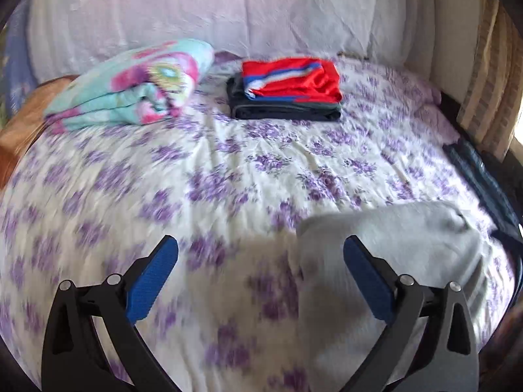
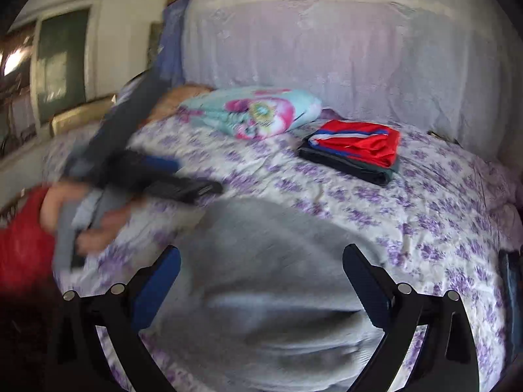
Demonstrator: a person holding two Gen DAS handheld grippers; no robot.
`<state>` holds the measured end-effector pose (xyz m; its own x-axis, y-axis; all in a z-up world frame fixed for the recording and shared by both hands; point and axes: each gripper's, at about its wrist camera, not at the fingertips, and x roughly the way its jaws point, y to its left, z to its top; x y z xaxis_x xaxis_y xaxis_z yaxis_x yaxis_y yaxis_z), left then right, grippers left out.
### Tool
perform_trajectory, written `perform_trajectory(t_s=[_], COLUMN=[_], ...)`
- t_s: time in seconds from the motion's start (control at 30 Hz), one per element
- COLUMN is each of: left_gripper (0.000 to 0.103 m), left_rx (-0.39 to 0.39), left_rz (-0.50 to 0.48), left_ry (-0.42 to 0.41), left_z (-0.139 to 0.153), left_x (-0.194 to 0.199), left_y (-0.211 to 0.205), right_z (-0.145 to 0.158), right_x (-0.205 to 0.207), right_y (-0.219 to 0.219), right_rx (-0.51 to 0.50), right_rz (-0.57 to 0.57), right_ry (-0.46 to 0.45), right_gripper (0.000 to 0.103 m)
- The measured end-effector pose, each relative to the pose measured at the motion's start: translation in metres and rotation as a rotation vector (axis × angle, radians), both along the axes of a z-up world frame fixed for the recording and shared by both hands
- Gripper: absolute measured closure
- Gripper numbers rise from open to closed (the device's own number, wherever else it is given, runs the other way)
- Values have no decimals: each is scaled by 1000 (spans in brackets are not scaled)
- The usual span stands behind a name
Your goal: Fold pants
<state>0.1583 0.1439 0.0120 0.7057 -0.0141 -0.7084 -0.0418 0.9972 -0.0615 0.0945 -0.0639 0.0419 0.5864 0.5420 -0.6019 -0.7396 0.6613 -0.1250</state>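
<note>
Light grey pants (image 2: 274,281) lie on the flowered bed, blurred, under and ahead of my right gripper (image 2: 261,258), which is open and empty above them. In the left wrist view a part of the grey pants (image 1: 392,245) lies at the lower right. My left gripper (image 1: 260,251) is open and empty, with its right finger over the pants' edge. The left gripper also shows in the right wrist view (image 2: 183,186), blurred, at the left in the person's hand.
A stack of folded clothes, red on top of dark (image 1: 287,88), sits at the back of the bed. A folded turquoise and pink blanket (image 1: 137,85) lies to its left. The white headboard cover (image 1: 228,9) rises behind. A dark object (image 1: 483,183) lies at the bed's right edge.
</note>
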Motion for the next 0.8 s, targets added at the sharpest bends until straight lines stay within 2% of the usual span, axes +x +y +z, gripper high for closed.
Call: perform_trajectory(t_s=[0.07,0.13,0.2,0.23,0.3,0.4,0.5,0.6,0.7,0.8], left_gripper=[4,4,4,4,4,4,4,4,4,4], left_rx=[72,100,139,162,171,250,190,162,122,92], left_rz=[-37,-59,-64,-70,-65,26,51,37,-20,-69], left_ry=[34,77,104,103,92,84,101,40,16,7], left_z=[-7,-19,-32,-39,-46,-52,-46,-20,-5,-7], left_x=[20,36,48,50,53,69,74,46,10,-29], left_y=[-10,-14,-16,-17,-16,-13,4,19,23,20], right_z=[-17,-46,-69,-73,-71,-71,-70,-61,-36,1], right_x=[-8,-12,-20,-25,-24,-27,-27,-28,-18,13], right_y=[20,41,49,46,38,33,31,29,23,10], right_rx=[-73,-167,-230,-221,-189,-177,-176,-146,-81,11], right_rz=[40,72,59,57,46,46,45,71,127,60], right_ry=[-3,45,-2,-28,6,3,0,-2,39,64], right_gripper=[3,3,3,3,3,3,4,4,4,4])
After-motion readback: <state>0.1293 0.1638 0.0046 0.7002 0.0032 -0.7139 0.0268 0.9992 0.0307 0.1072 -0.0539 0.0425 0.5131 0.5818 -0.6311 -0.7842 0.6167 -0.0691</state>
